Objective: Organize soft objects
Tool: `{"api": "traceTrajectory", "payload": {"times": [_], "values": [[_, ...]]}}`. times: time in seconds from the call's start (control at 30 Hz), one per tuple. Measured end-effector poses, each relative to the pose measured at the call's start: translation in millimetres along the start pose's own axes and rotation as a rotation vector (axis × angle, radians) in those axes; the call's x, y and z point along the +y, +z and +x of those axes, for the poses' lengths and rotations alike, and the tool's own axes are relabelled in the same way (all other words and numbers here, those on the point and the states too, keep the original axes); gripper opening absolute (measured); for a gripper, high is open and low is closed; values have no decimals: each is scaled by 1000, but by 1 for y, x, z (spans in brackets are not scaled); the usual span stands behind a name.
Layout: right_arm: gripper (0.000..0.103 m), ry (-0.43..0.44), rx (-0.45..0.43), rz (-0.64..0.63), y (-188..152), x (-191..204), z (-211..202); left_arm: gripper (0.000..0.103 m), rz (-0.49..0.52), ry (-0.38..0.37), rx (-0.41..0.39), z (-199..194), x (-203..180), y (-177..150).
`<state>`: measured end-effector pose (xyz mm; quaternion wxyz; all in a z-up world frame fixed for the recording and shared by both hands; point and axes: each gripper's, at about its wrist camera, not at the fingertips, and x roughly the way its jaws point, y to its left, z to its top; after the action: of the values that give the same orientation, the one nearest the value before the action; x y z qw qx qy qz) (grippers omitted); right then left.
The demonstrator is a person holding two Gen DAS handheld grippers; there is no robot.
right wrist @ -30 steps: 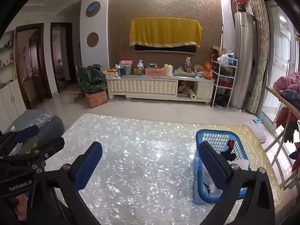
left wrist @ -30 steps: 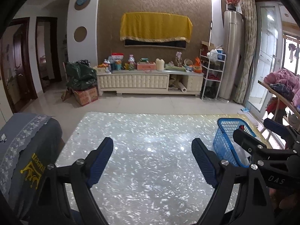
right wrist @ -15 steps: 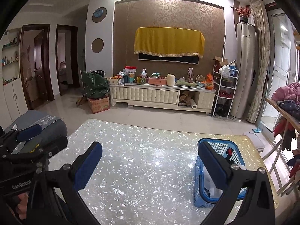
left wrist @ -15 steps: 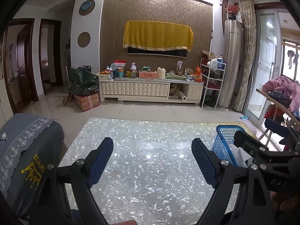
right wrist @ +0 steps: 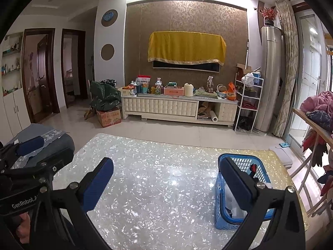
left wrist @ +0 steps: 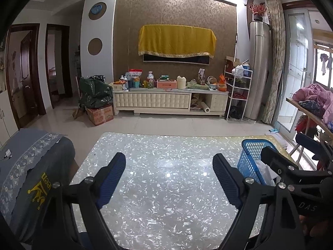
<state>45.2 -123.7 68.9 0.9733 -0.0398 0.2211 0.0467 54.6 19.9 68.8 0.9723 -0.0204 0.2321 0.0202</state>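
Observation:
A blue plastic basket [right wrist: 258, 164] stands at the right end of the shiny pearl-patterned table [right wrist: 158, 183]. It holds white cloth [right wrist: 231, 202] and a dark item with red [right wrist: 252, 168]. The basket also shows in the left wrist view [left wrist: 250, 152]. My left gripper [left wrist: 169, 177] is open and empty above the table's middle. My right gripper [right wrist: 166, 181] is open and empty, its right finger in front of the basket. Each gripper shows at the edge of the other's view.
A grey cushioned seat [left wrist: 31, 166] sits left of the table. A rack with pink and dark clothes [right wrist: 318, 108] stands at the right. Across the tiled floor are a white TV cabinet [left wrist: 166, 101], a cardboard box [left wrist: 100, 114] and a white shelf [left wrist: 237, 91].
Both cameras have tilted upward, so the room and table sit lower in view. Both grippers stay open and empty.

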Motion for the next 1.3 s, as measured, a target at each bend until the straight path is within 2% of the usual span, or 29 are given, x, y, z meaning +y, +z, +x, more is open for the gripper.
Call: {"api": "traceTrajectory", "payload": {"times": [1.3], "values": [[102, -27, 10, 4, 1, 3, -7, 84, 4, -22, 4, -10, -3, 0]]}}
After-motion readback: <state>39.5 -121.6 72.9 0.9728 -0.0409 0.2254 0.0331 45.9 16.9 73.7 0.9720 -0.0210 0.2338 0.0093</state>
